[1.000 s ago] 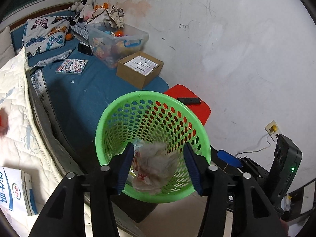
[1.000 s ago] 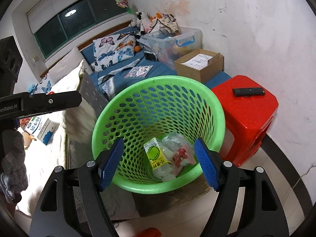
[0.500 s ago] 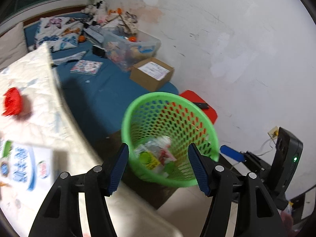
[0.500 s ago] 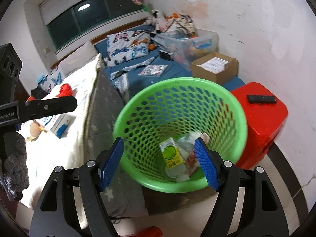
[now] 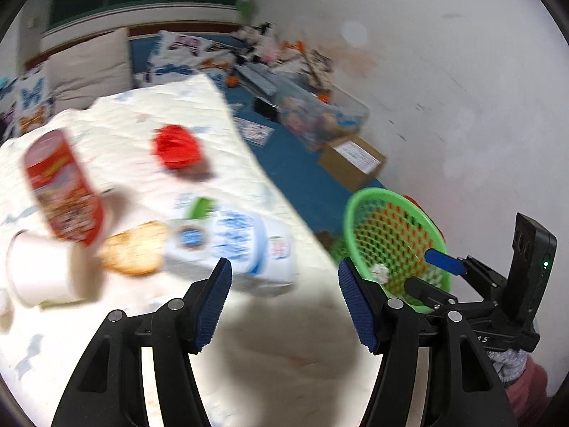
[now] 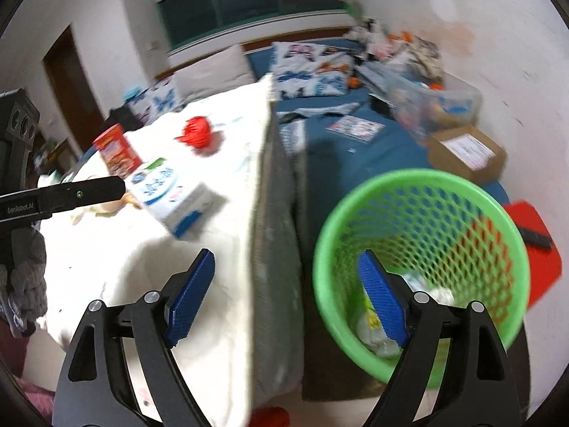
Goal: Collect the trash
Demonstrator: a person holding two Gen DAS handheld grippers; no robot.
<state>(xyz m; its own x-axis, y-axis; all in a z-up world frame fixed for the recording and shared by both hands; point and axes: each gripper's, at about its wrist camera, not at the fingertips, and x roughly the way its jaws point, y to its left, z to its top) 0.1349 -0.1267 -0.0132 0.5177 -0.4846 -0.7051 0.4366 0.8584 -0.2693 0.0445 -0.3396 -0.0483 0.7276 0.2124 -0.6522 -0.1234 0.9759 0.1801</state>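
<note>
My left gripper (image 5: 284, 302) is open and empty above the white quilt (image 5: 284, 366). Just beyond it lies a white and blue carton (image 5: 231, 249), with a round brownish piece (image 5: 133, 249), a white cup (image 5: 42, 274), a red can (image 5: 64, 192) and a crumpled red wrapper (image 5: 177, 146) around it. The green basket (image 5: 394, 245) stands to the right, with trash inside. My right gripper (image 6: 284, 299) is open and empty, between the quilt edge and the green basket (image 6: 327, 249). The carton (image 6: 170, 195), red can (image 6: 117, 149) and red wrapper (image 6: 197, 133) lie on the quilt at left.
A blue bed (image 6: 355, 149) holds a cardboard box (image 6: 466, 153), a clear bin (image 6: 434, 106) and pillows. A red stool (image 6: 540, 249) stands behind the basket. The white wall (image 5: 462, 89) is on the right. The left gripper's arm (image 6: 64, 195) reaches in from the left.
Both grippers have swung left, away from the basket and over the quilt. The trash that the left gripper held a second ago is out of it, and the quilt's items have come into view.
</note>
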